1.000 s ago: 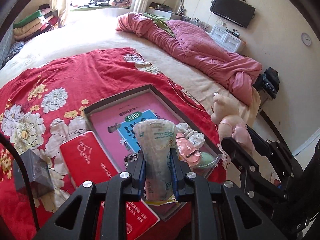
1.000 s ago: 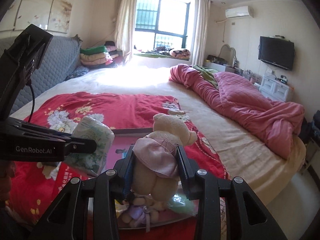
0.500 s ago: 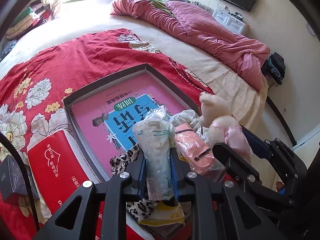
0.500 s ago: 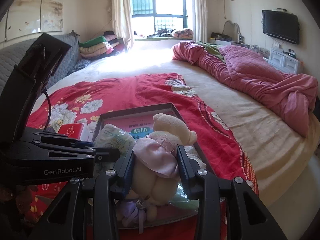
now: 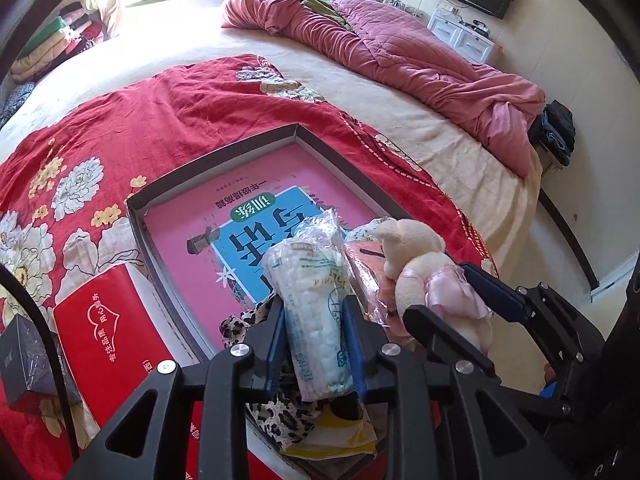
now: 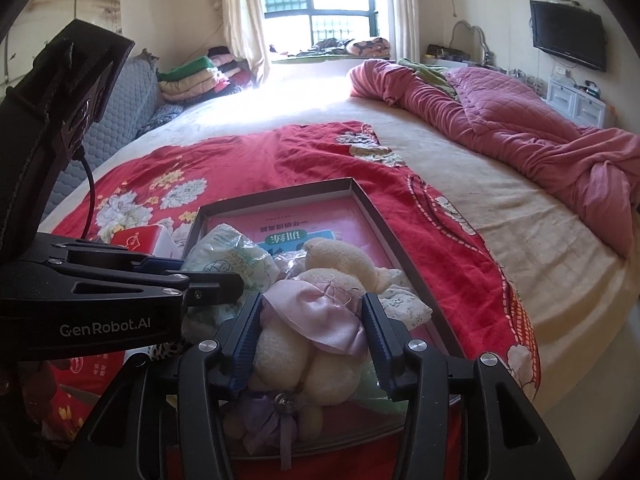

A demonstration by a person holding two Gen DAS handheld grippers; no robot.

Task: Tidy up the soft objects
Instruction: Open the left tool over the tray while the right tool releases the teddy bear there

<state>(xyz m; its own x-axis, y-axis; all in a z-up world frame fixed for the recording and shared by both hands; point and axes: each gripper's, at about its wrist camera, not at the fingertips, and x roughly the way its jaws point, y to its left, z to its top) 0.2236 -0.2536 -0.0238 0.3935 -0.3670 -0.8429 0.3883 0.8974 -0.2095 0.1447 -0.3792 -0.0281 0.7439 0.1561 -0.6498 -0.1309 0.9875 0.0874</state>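
Left claw [image 5: 316,334] opening, plastic-wrapped pack [image 5: 314,312] between its pads; right claw [image 6: 312,340] opening around plush bear [image 6: 320,320]. Both poised over near end of shallow box [image 5: 224,160], pink book [image 5: 224,216] inside. Beyond: red floral cloth [image 5: 160,112], bed [image 5: 400,120].

Black hand-held gripper [image 6: 312,344], blue pads, silver screws.

Counts: 2 grippers, left [image 5: 316,332] & right [image 6: 312,340]. 1 tissue pack [image 5: 312,304], 1 teddy bear [image 6: 320,312], 1 tray [image 5: 224,160], 1 book [image 5: 240,216] at 12 o'clock, 1 red box [image 5: 108,340] at 9.
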